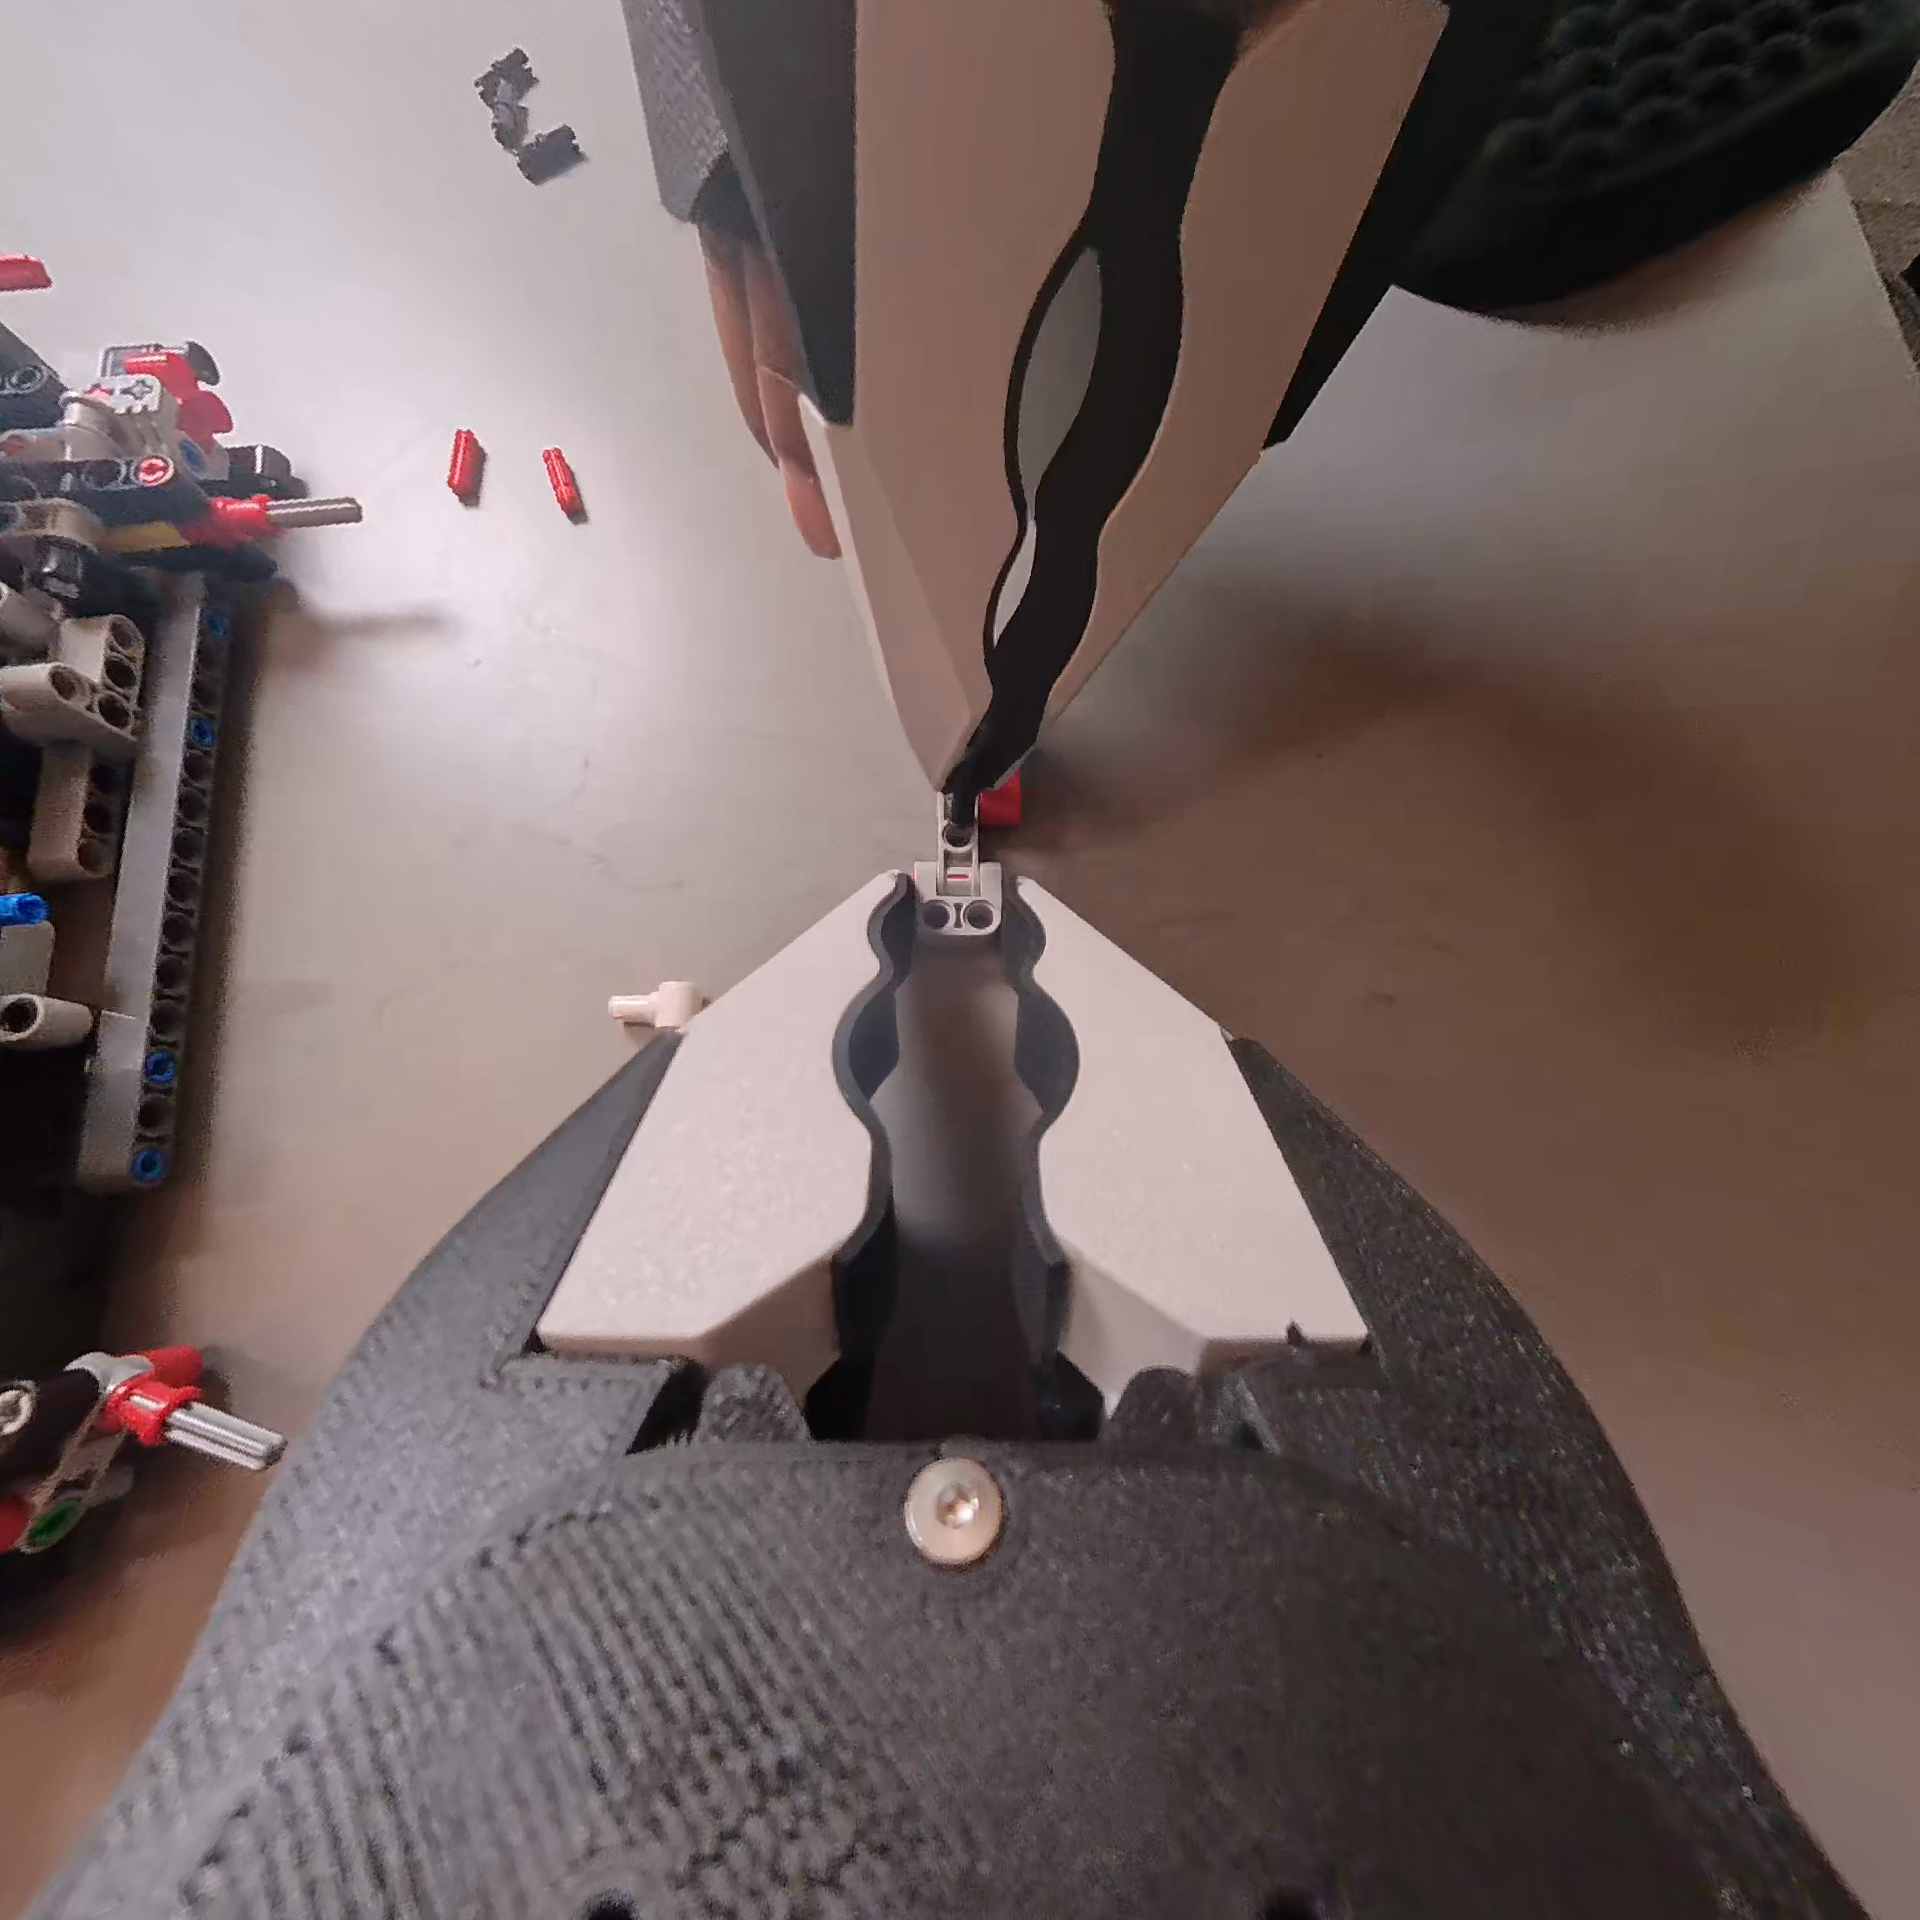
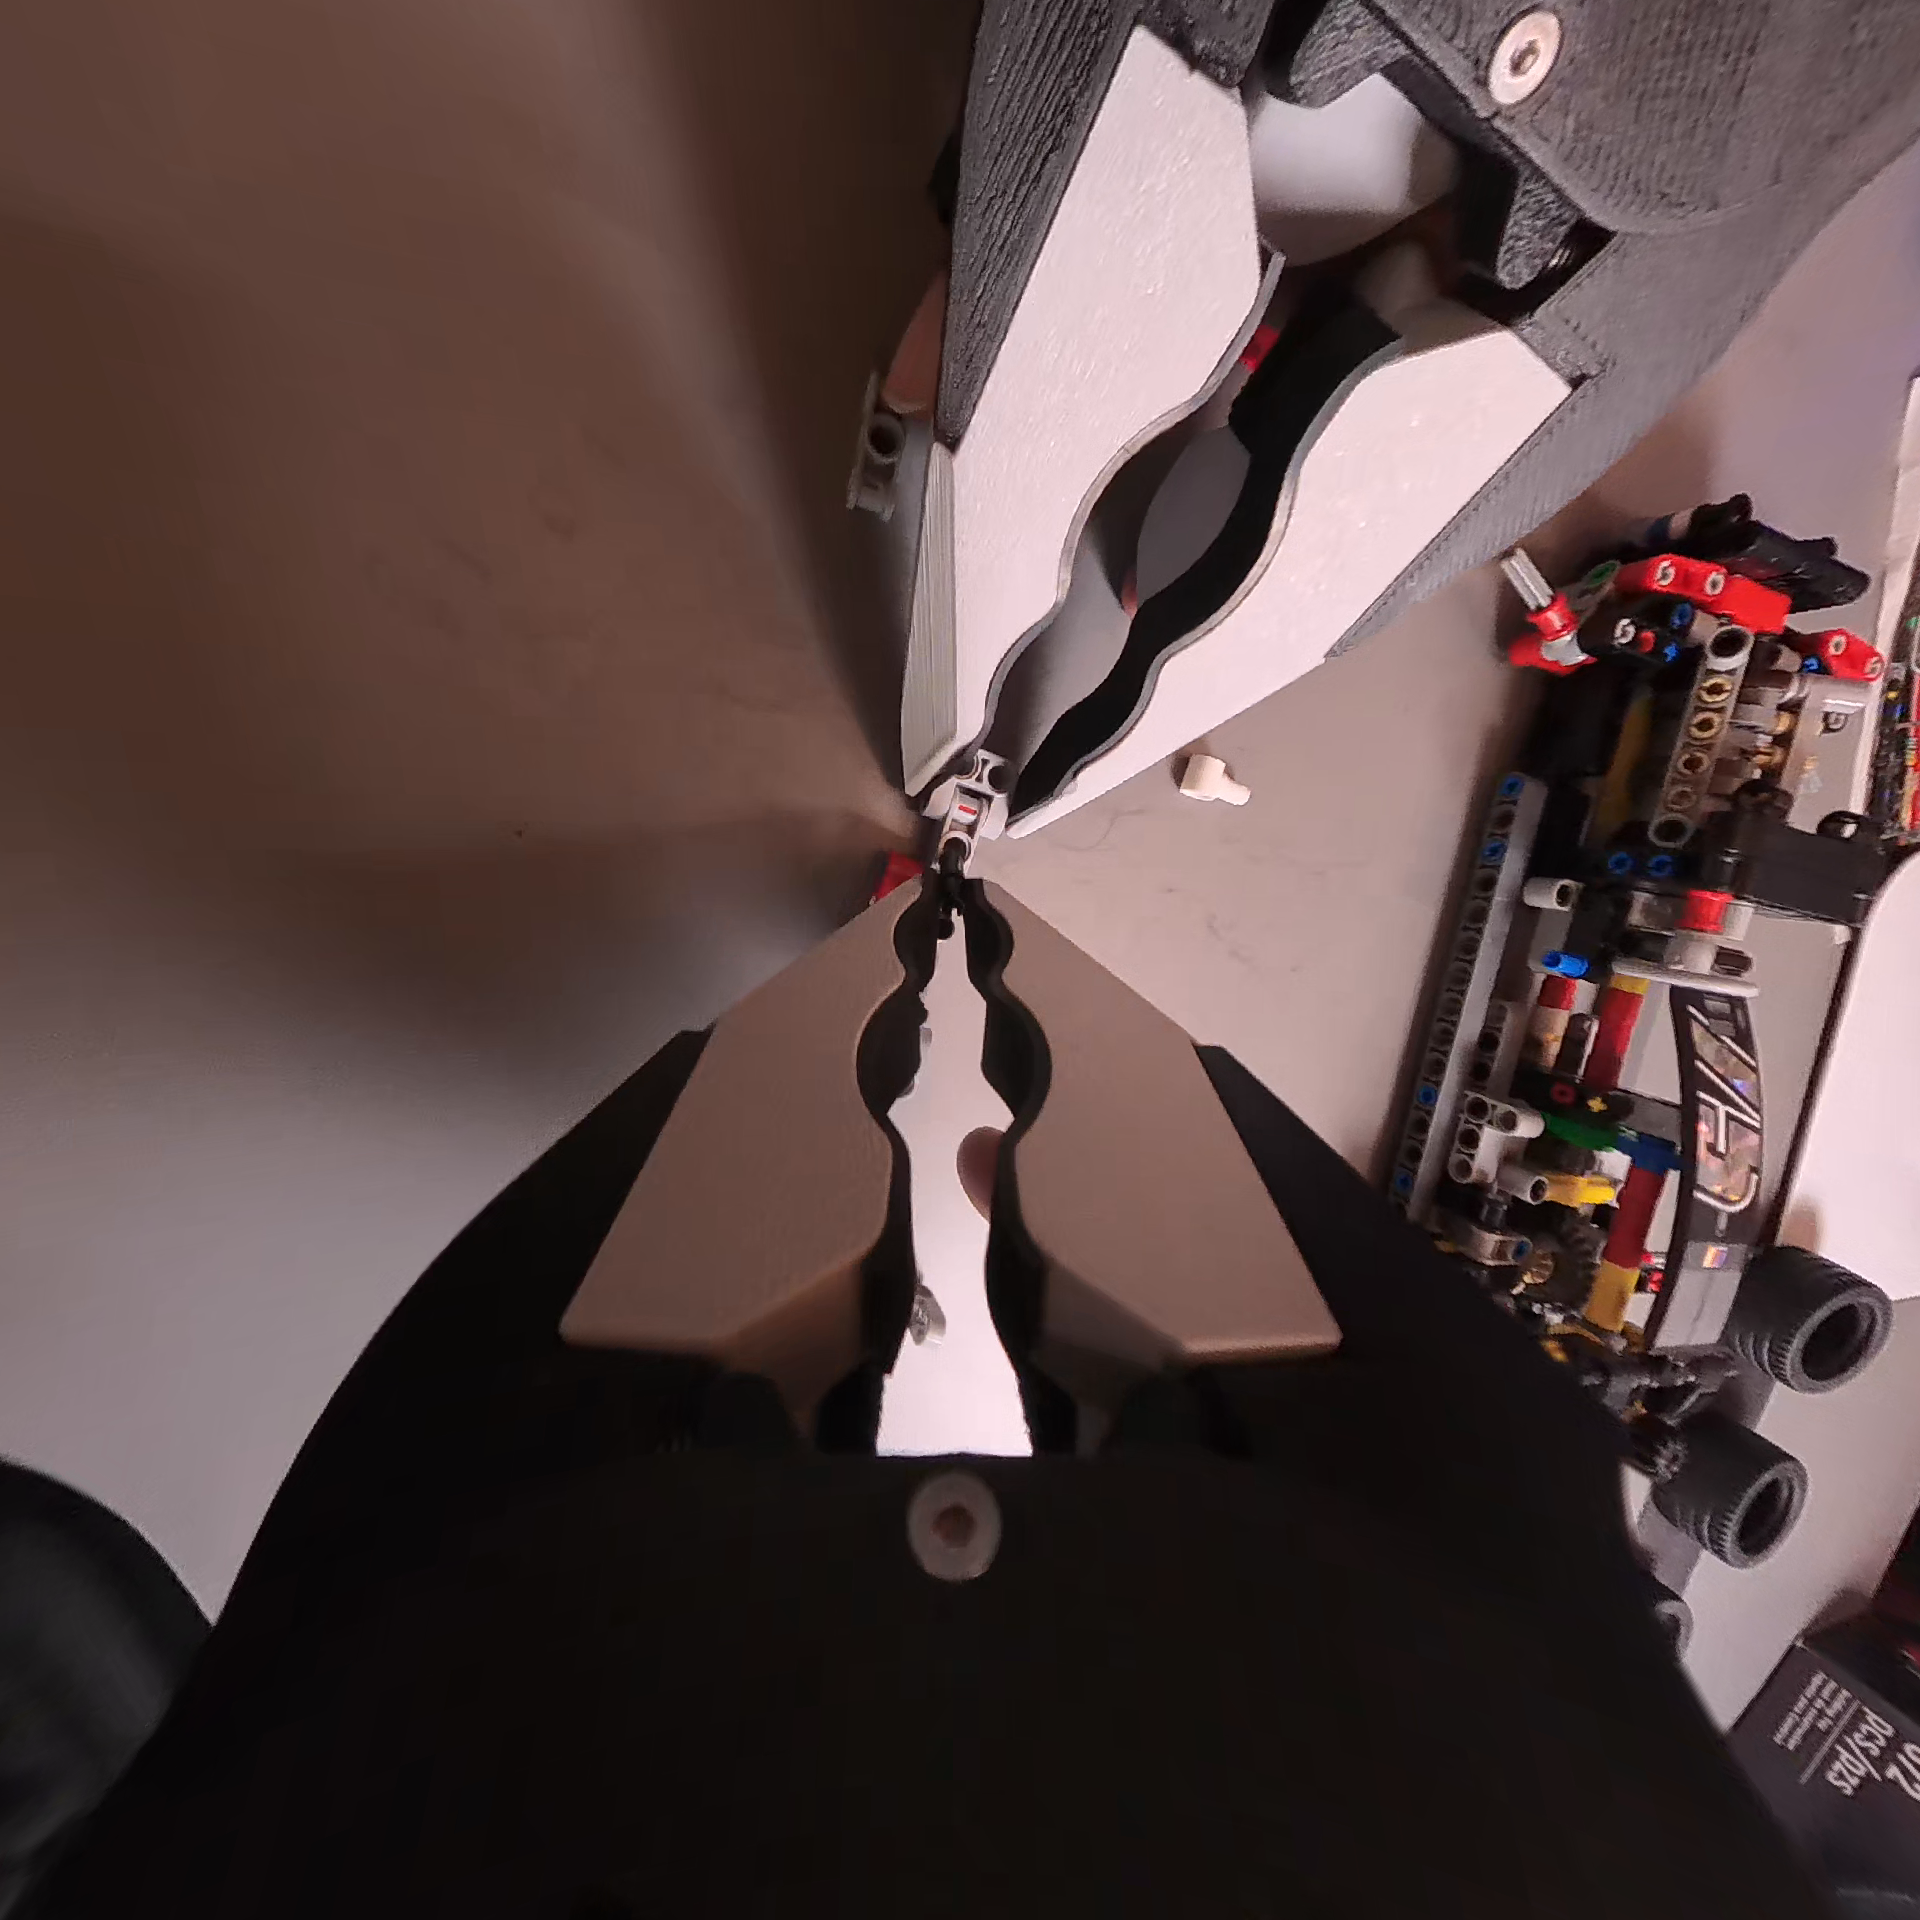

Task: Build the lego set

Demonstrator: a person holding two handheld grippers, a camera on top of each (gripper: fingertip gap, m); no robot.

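Note:
My left gripper [image 1: 961, 891] is shut on a small grey connector piece [image 1: 958, 916], held at its fingertips above the table. My right gripper [image 2: 948, 891] is shut on a small black pin [image 2: 948, 881]. The two grippers meet tip to tip. The black pin [image 1: 963, 816] touches the upright end of the grey connector [image 2: 975, 808]. The right gripper [image 1: 971, 771] comes down from the top of the left wrist view. The left gripper [image 2: 977, 798] comes from the top of the right wrist view.
The partly built lego car [image 2: 1662, 987] lies to one side, also at the left edge of the left wrist view [image 1: 125, 727]. Loose on the table are two red pieces [image 1: 465, 464], black pieces [image 1: 525, 114], a tan pin [image 1: 655, 1005], a small sub-assembly [image 1: 104, 1423] and a red piece [image 1: 1003, 802]. Left and right tips are no more than a few centimetres apart.

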